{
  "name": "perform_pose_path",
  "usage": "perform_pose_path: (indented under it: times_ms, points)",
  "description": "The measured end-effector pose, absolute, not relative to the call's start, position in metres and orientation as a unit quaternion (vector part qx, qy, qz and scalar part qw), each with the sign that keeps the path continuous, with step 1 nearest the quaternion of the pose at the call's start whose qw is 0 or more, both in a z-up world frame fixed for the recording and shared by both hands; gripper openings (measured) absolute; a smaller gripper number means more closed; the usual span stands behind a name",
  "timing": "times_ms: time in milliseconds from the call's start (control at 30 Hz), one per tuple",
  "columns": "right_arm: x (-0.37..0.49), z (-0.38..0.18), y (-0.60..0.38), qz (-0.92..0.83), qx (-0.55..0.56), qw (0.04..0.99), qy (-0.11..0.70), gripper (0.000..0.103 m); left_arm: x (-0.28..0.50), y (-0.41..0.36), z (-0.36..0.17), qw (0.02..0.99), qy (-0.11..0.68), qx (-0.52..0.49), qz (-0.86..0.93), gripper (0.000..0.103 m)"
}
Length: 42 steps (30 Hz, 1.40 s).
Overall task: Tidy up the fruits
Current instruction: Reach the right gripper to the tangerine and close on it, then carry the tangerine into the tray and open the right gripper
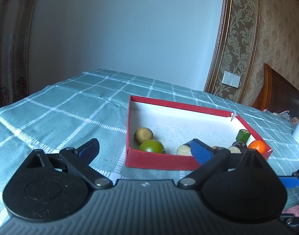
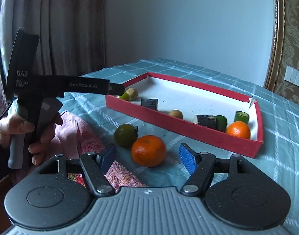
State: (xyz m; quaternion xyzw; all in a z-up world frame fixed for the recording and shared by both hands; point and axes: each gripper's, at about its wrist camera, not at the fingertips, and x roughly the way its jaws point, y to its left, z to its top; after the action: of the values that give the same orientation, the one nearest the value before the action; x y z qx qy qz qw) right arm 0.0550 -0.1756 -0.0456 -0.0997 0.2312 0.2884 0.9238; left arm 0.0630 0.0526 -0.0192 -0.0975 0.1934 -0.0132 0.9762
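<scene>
A red box (image 1: 159, 160) with a white floor holds fruits: a tan round fruit (image 1: 143, 135), a green fruit (image 1: 151, 146), an orange (image 1: 257, 146), a green cylinder piece (image 1: 243, 135). My left gripper (image 1: 144, 149) is open and empty, at the box's near wall. In the right wrist view the same box (image 2: 188, 129) lies ahead. An orange (image 2: 148, 150) and a dark green fruit (image 2: 125, 135) lie on the cloth in front of it. My right gripper (image 2: 147, 156) is open, its fingers on either side of that orange, not touching. The left gripper's body (image 2: 57, 87) shows at left.
A teal checked cloth (image 1: 61, 113) covers the table. A pink towel (image 2: 85, 137) lies at the near left in the right wrist view. Dark cut cylinder pieces (image 2: 206, 121) lie in the box. A wall and curtain stand behind; a wooden headboard (image 1: 276, 94) is at the right.
</scene>
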Motion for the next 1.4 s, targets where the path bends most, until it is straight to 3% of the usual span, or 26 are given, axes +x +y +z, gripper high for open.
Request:
perform_pose_path:
  times_ms: [300, 433, 700, 1033, 1400]
  points:
    - [0.071, -0.055, -0.164, 0.284, -0.104, 0.919, 0.254, 0.071, 0.063, 0.053, -0.019, 0.976, 0.192, -0.1, -0.018, 0.099]
    - [0.079, -0.059, -0.164, 0.278, -0.097, 0.917, 0.268, 0.045, 0.063, 0.053, -0.019, 0.976, 0.192, -0.1, -0.018, 0.099]
    - [0.073, -0.054, -0.175, 0.272, -0.066, 0.926, 0.255, 0.043, 0.062, 0.052, -0.019, 0.976, 0.193, -0.101, -0.017, 0.099]
    - [0.1, -0.005, -0.218, 0.18, -0.025, 0.965, 0.189, 0.043, 0.063, 0.052, -0.019, 0.976, 0.194, -0.1, -0.016, 0.099]
    - [0.166, -0.01, -0.226, 0.12, -0.029, 0.969, 0.214, 0.044, 0.066, 0.054, -0.02, 0.974, 0.199, -0.102, -0.019, 0.099]
